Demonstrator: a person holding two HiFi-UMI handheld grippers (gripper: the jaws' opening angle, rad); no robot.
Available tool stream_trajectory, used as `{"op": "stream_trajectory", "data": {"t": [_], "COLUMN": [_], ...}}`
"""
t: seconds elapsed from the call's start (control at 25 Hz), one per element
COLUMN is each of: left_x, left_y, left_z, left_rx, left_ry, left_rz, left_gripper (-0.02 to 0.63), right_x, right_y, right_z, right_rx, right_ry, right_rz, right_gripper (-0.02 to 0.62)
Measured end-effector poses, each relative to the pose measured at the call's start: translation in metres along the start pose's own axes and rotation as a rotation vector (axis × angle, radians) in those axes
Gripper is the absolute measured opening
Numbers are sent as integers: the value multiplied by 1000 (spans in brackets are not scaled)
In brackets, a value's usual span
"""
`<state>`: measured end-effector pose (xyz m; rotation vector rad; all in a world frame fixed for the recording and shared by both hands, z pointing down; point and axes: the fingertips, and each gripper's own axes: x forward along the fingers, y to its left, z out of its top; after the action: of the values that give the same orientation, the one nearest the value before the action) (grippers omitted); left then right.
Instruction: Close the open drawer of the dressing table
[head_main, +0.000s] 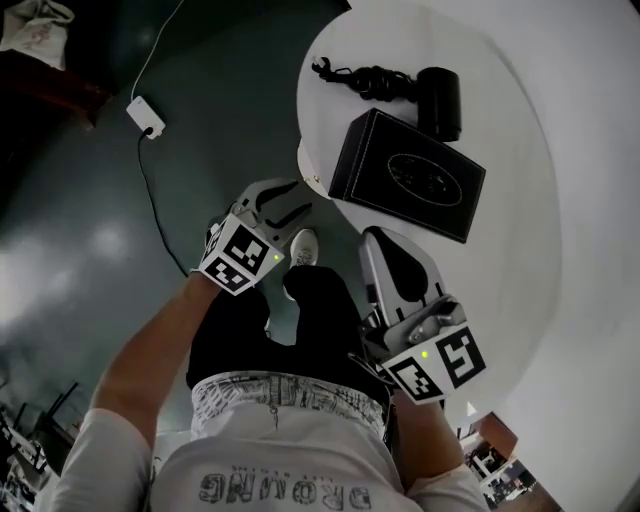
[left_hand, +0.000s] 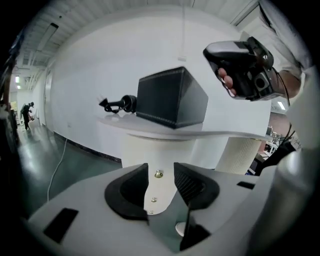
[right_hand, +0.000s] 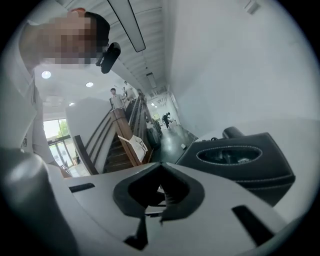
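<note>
In the head view the right gripper (head_main: 375, 238) sits lower centre, its jaws together with nothing between them, as its own view (right_hand: 160, 167) shows. The left gripper (head_main: 292, 205) is a little left of centre; its own view (left_hand: 160, 169) shows the jaws spread apart and empty. Just past its tips stands the round white table (head_main: 560, 280), filling the upper right of the frame. The drawer (head_main: 311, 180) shows only as a thin white lip under the table's left rim; from the left gripper view the white front (left_hand: 150, 147) under the top looks flush, though I cannot tell if it is fully in. On the top lie a black box (head_main: 405, 175) and, beyond it, a black hair dryer (head_main: 440, 100)
</note>
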<state>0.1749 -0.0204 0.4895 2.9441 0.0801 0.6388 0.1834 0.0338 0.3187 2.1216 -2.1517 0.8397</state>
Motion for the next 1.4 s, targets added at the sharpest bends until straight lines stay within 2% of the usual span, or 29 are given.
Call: {"op": "stream_trajectory", "data": {"t": [0.28, 0.52, 0.92, 1.4], "left_x": [-77, -121, -185, -238], "left_y": [-10, -23, -30, -47], "left_z": [85, 147, 217, 271], "left_rx": [5, 28, 65, 91], "left_ry": [-105, -183, -247, -330], "left_rz": [96, 154, 253, 342], "left_gripper": [169, 169, 167, 164], "right_x": [-19, -33, -54, -73], "right_y": [30, 45, 70, 96], "right_z": [35, 61, 99, 127], "right_rx": [-19, -38, -76, -128], "right_ry": [-13, -33, -86, -150], "right_rz": [21, 35, 60, 94], "right_gripper": [8, 8, 8, 8]}}
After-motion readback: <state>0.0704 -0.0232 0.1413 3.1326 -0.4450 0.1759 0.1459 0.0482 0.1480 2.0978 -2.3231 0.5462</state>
